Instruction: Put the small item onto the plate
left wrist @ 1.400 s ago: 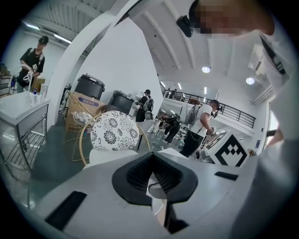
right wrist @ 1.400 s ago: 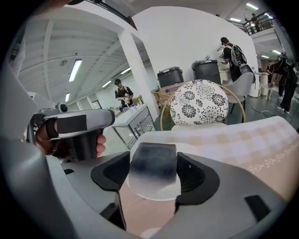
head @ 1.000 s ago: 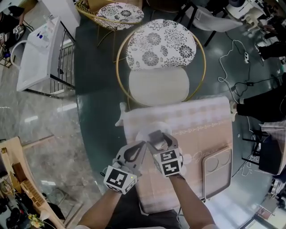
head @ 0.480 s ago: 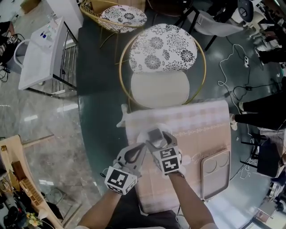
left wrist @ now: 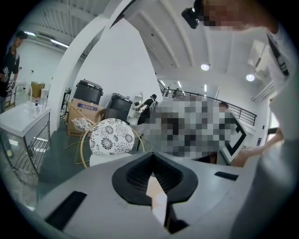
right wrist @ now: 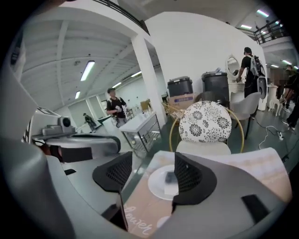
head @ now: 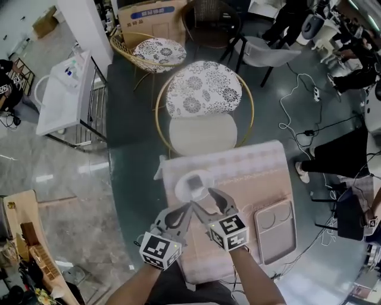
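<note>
One cloth-covered table (head: 262, 173) carries one tray (head: 275, 244) and one white plate (head: 181, 190). Two grippers hang just short of the plate: the left gripper (left wrist: 153, 168) has its jaws pressed together on nothing, and the right gripper (right wrist: 152, 170) has its jaws spread and empty. The one small item (head: 194, 180), flat and dark grey, lies on the plate. It looks light and is probably best pinched across its narrow sides.

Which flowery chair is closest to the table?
The chair with the white seat, right beside the table. The other chair sits farther back, by the cardboard box.
</note>
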Demonstrator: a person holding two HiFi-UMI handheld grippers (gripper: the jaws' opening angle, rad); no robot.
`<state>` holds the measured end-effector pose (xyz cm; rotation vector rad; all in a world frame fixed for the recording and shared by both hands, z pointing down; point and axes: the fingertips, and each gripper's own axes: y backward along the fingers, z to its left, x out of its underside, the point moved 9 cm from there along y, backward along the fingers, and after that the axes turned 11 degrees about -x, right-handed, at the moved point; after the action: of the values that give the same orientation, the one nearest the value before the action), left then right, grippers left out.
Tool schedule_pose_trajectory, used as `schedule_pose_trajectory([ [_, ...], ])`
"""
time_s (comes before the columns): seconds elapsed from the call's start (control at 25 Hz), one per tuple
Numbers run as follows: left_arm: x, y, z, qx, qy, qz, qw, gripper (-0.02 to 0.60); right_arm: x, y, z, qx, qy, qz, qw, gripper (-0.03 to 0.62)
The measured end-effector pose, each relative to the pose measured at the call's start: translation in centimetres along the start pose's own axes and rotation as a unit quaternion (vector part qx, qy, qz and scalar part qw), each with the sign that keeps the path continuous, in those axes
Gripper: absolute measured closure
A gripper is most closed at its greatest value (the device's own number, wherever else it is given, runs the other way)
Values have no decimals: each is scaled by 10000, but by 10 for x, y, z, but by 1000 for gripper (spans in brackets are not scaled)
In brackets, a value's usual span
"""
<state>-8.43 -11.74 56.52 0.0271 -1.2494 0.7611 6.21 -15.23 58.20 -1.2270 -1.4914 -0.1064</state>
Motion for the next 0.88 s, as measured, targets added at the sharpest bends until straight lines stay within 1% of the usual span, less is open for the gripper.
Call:
schedule_pose_trajectory([
  [0.04,-6,8,-8,-16,9,-4,10000,577,-7,13,7,-5,31,-156,9999,316],
  [0.08,-12,15,-16,-30,17,-19,10000,577,-14,27,14,2,47,-330,9994,396],
  [0.12,-18,24,-25,-37,20,-53,10000,577,-21,41,21,3,53,-521,9986,495],
  [0.16,-25,32,-33,-38,19,-101,9999,577,-27,54,28,-13,55,-716,9974,526],
  [0.32,-48,69,-73,-37,19,-271,9996,577,-44,112,57,-159,31,-1316,9912,554],
  [0.52,-66,115,-126,-9,-98,-404,9991,577,-50,177,94,-349,41,-1798,9831,562],
  [0.68,-76,138,-158,46,-206,-600,9980,577,-54,212,114,-454,203,-2096,9765,568],
  [0.88,-78,167,-193,76,-261,-806,9964,577,-48,249,139,-538,330,-2265,9720,572],
])
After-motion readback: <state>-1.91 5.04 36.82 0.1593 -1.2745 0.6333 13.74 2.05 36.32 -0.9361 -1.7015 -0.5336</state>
